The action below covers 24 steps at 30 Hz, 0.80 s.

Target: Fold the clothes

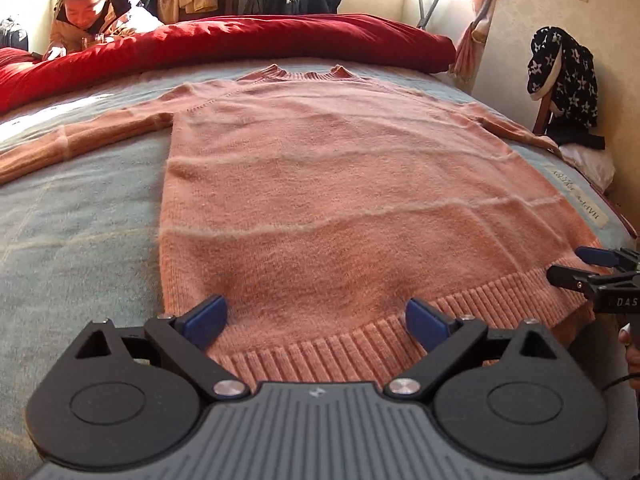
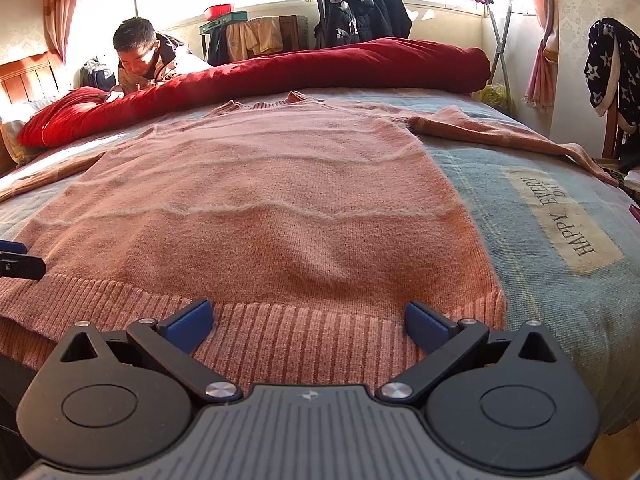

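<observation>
A pink knit sweater point(image 1: 320, 184) lies flat, front up, on the bed with its collar far from me and both sleeves spread out sideways; it also shows in the right wrist view point(image 2: 260, 208). My left gripper point(image 1: 316, 320) is open, its blue pads just over the ribbed hem near the sweater's left corner. My right gripper point(image 2: 308, 322) is open over the ribbed hem near the right corner. The right gripper also shows in the left wrist view point(image 1: 592, 268) at the right edge. Neither gripper holds anything.
The bed has a light blue blanket point(image 1: 80, 220) with a "HAPPY EVERY DAY" label point(image 2: 568, 220). A red quilt point(image 1: 240, 40) is rolled along the far side. A person point(image 1: 96, 8) leans behind it. A chair with a star-patterned garment point(image 1: 564, 76) stands right of the bed.
</observation>
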Motion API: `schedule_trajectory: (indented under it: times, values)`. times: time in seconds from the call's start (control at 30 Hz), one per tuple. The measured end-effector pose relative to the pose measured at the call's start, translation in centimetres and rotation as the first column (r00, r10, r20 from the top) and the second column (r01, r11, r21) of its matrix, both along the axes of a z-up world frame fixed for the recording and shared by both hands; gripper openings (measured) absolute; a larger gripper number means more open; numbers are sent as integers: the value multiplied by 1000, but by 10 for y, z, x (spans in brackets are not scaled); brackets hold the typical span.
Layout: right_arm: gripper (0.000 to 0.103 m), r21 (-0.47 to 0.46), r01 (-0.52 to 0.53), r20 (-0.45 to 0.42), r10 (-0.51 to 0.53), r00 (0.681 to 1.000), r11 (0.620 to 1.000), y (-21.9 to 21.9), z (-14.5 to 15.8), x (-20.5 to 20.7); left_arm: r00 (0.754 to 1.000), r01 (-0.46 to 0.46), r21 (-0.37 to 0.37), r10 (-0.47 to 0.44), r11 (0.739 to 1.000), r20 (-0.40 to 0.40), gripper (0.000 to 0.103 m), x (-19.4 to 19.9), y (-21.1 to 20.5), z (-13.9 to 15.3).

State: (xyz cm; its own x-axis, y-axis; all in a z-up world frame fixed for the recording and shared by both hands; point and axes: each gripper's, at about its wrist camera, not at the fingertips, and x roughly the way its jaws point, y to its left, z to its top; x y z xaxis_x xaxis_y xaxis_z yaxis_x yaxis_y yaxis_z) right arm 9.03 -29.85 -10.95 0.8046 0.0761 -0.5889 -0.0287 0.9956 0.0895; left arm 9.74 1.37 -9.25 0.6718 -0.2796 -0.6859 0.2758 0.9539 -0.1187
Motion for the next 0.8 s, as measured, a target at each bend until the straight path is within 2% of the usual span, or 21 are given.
schedule_trajectory:
  times: [0.07, 0.2, 0.33, 0.4, 0.47, 0.57, 0.63, 0.7, 0.8]
  values:
    - [103, -3, 4, 4, -4, 1000, 1000, 1, -1, 0, 1000, -10, -12, 10, 1000, -2, 96, -14, 4, -1]
    - [103, -10, 7, 10, -6, 1000, 1000, 2, -1, 0, 1000, 7, 19, -7, 1000, -5, 96, -25, -1, 7]
    - [103, -12, 5, 13, -5, 1000, 1000, 2, -1, -1, 1000, 2, -11, -2, 1000, 16, 96, -13, 1, 16]
    - [103, -14, 8, 4, -8, 1000, 1000, 2, 1, 0, 1000, -18, -16, 18, 1000, -5, 96, -4, 1, 11]
    - [103, -10, 22, -21, -22, 1000, 1000, 3, 8, 2, 999, -35, -18, 35, 999, -22, 96, 3, 0, 5]
    - [103, 32, 39, -24, -39, 999, 999, 7, 27, 8, 1000, 2, -8, -2, 1000, -10, 96, -4, 0, 4]
    - [103, 67, 3, 19, -4, 1000, 998, 13, 46, 21, 1000, 11, -61, -12, 998, -17, 96, -4, 9, 13]
    - [103, 84, -31, 38, 28, 999, 996, 28, 64, 50, 1000, -8, -97, 7, 995, -16, 96, 1, 25, 26]
    - [103, 136, -121, -17, 125, 992, 983, 59, 76, 105, 996, -80, -65, 82, 995, 24, 96, 23, 51, 54]
